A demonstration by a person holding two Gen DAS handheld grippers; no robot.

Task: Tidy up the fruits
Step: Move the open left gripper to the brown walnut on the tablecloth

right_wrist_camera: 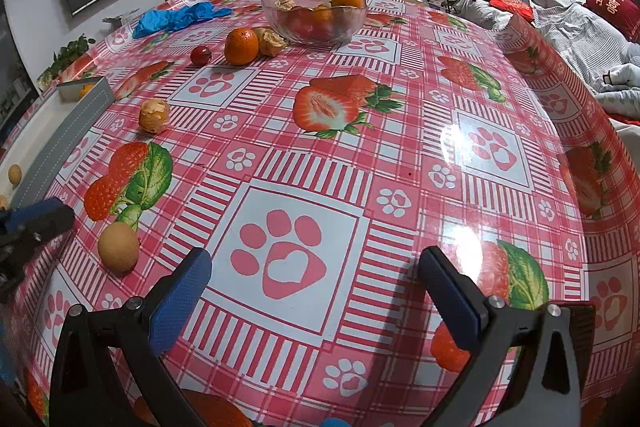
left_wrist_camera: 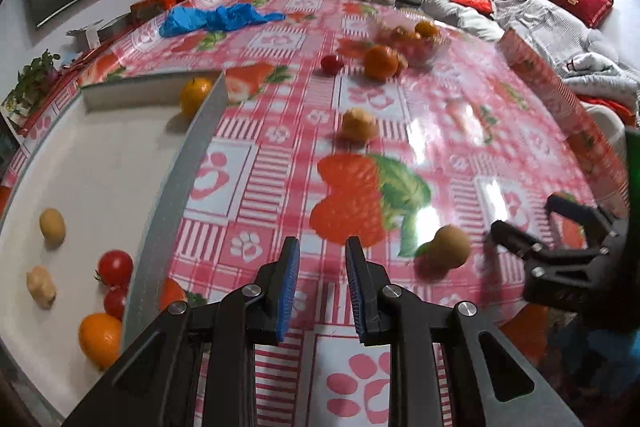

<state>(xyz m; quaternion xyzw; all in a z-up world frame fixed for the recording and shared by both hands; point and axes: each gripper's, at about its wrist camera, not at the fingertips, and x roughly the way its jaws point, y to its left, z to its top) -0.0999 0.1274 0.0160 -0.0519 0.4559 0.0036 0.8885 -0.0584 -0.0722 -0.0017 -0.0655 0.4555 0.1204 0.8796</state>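
Observation:
My left gripper (left_wrist_camera: 322, 247) hovers over the strawberry-print tablecloth, shut to a narrow gap with nothing in it. Just to its left is the white tray (left_wrist_camera: 100, 155), which holds two oranges (left_wrist_camera: 100, 339), two tomatoes (left_wrist_camera: 115, 267), a brown round fruit (left_wrist_camera: 52, 225) and a pale lumpy piece (left_wrist_camera: 40, 285). Another brown round fruit (left_wrist_camera: 450, 247) (right_wrist_camera: 118, 247) lies on the cloth between the two grippers. My right gripper (right_wrist_camera: 314, 259) stands wide open and empty above a paw-print square. Farther off lie a half-peeled tangerine (right_wrist_camera: 154, 115), an orange (right_wrist_camera: 241, 45) and a small red fruit (right_wrist_camera: 200, 55).
A glass bowl (right_wrist_camera: 314, 15) with oranges and red fruit stands at the far side, loose peel (right_wrist_camera: 272, 41) beside it. Blue gloves (right_wrist_camera: 176, 17) lie at the far left. Red boxes and clutter line the far edge; the table's right edge drops towards a sofa.

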